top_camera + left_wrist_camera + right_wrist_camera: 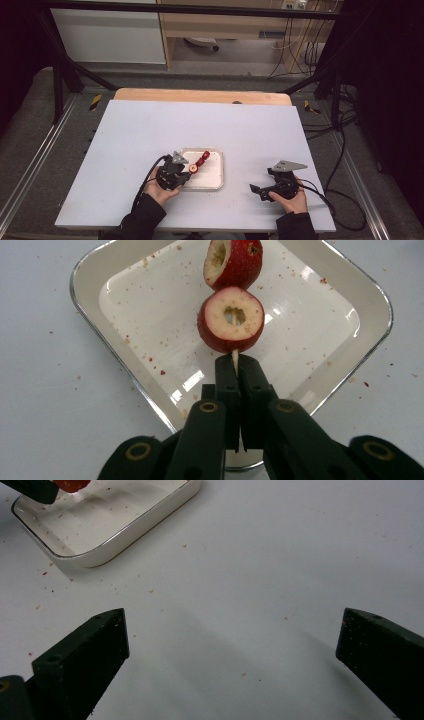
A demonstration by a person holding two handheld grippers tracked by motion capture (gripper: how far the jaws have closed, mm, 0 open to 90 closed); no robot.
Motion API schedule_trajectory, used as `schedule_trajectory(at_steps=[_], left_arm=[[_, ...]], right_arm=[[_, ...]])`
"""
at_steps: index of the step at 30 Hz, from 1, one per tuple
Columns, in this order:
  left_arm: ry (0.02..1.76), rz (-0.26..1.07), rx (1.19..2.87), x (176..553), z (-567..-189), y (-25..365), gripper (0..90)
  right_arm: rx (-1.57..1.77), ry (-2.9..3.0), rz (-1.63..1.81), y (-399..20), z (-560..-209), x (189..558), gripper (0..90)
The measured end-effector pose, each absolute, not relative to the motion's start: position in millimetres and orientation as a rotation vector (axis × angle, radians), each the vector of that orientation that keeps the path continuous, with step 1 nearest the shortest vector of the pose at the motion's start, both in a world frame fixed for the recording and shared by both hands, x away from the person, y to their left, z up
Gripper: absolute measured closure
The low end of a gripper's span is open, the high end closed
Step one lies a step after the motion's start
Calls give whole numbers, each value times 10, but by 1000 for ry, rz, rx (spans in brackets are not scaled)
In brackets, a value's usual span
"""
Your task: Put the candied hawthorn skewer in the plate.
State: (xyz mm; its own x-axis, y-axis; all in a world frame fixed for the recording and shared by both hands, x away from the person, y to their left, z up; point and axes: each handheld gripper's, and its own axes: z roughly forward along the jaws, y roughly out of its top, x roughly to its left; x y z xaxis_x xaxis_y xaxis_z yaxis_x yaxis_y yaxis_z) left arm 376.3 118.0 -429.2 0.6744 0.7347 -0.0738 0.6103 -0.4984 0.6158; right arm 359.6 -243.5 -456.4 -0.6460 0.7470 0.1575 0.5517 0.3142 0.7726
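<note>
Our left gripper (235,362) pinches the skewer (234,356) end, holding its red fruit pieces (230,319) over the white tray (90,270), probably so crumbs fall there. Our right gripper (232,645) waits spread and empty over the table (280,555), well apart.

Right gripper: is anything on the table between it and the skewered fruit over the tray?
Nothing visible. The right gripper stands open over bare table, with crumbs scattered on it. The left gripper holds the skewer of red fruit above the tray.
</note>
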Motion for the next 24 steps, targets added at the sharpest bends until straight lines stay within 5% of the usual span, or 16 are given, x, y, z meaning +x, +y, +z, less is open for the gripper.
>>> schedule_trajectory(at_steps=[18,24], left_arm=[[1051,297,2309,3764,-4320,1128,859],[952,304,2273,3705,-4217,1276,702]], right_arm=[[1184,2345,1257,-2470,-4556,3590,11],[1191,2345,1260,-2469,-4555,3587,10]])
